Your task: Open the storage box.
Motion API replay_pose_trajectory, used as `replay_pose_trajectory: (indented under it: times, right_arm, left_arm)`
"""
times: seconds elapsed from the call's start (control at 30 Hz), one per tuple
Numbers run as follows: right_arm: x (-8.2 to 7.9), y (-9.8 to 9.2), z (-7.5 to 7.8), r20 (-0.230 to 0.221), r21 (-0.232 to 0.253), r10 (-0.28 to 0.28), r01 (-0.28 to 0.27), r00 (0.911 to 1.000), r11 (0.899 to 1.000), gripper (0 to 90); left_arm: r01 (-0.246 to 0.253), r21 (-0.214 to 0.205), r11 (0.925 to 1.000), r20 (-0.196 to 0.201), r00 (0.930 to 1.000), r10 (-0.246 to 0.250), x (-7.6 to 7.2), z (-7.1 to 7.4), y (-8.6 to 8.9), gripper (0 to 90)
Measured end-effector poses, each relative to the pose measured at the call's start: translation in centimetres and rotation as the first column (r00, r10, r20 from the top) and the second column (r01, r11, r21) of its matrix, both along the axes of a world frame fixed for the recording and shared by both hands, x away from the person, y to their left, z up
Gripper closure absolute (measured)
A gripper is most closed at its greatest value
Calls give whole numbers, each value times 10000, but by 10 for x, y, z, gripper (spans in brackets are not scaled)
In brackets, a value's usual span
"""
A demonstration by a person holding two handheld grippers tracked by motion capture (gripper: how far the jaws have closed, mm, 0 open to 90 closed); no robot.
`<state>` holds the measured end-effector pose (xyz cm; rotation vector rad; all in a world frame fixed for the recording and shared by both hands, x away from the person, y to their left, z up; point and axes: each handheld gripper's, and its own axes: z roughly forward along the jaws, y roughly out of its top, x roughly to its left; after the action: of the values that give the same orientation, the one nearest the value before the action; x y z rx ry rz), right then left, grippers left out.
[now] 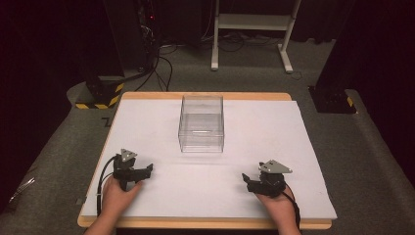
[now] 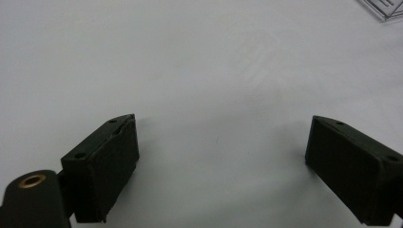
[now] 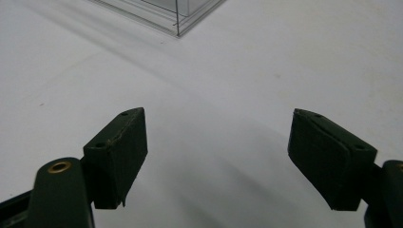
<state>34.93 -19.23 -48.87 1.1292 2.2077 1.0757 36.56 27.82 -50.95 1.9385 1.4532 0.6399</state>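
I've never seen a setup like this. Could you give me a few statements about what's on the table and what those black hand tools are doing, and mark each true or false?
1. A clear plastic box stands on the white table. True.
2. The left gripper is clamped on the box. False: its fingers are spread apart with nothing between them, short of the box.
3. The right gripper is open. True.
4. The box is full of red blocks. False: nothing can be seen inside it.
5. The box sits between the two grippers, farther from the person. True.
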Motion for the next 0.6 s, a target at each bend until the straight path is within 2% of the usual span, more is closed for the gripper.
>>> replay_pose_trajectory:
  times: [0.27,0.6]
  right_arm:
    - [-4,17,1,111,-41,455,-455,9989,9990,206]
    - [-7,35,-3,-59,-20,833,-833,9965,9965,187]
  left_arm:
    - [-3,-5,10000,0,10000,3,0,0,0,110]
    - [-14,-25,10000,8,10000,14,0,0,0,110]
